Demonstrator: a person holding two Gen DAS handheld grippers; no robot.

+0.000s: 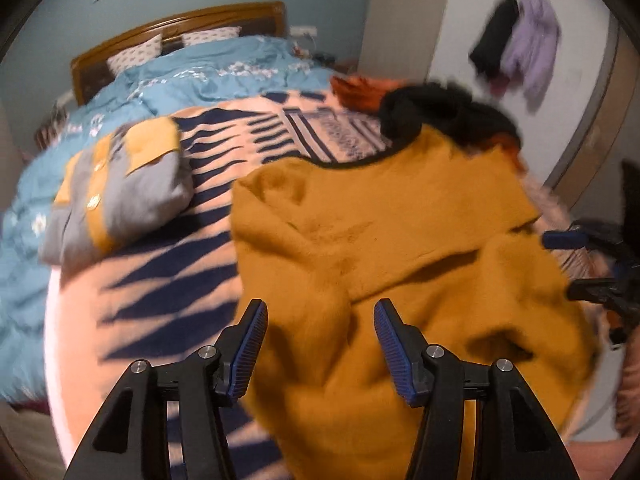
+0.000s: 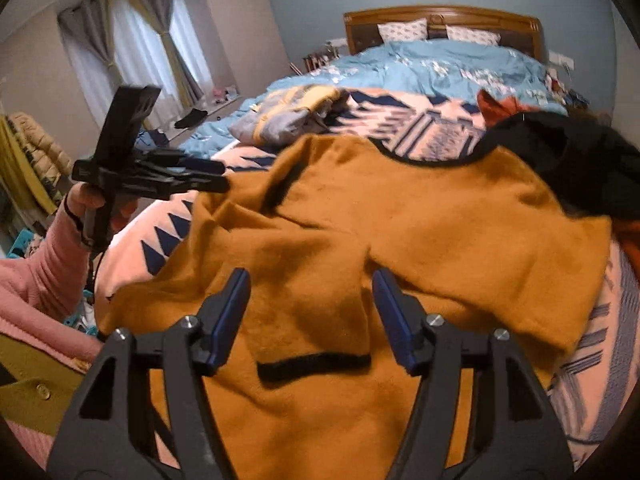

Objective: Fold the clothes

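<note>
Two grippers over one mustard-yellow fleece garment [image 2: 360,216], spread across the near half of a pink-and-navy patterned blanket [image 1: 168,264] on the bed. Left gripper [image 1: 320,344] with jaws standing apart, nothing between the pads, above the garment's near left edge; seen in the right wrist view at the far left, in a hand [image 2: 86,204] in a pink sleeve. Right gripper [image 2: 310,316] likewise wide and empty, poised above the near middle of the garment, just beyond a black-trimmed pocket slit [image 2: 314,366]. One flap of the fleece already laid over from the right, crossing the body of the garment; fold judged part-way, with the near and left portions still loose and rumpled. Next move, by judgement: a pinch on a free edge or corner, one per gripper, then a lift and carry toward the far side. One folded grey-and-yellow garment [image 1: 116,188] set aside, far left on the blanket. Black [image 1: 440,112] and orange [image 1: 360,84] clothes heaped at the far right, touching the fleece's collar end. No containers in view; clothes directly on the bedding.
</note>
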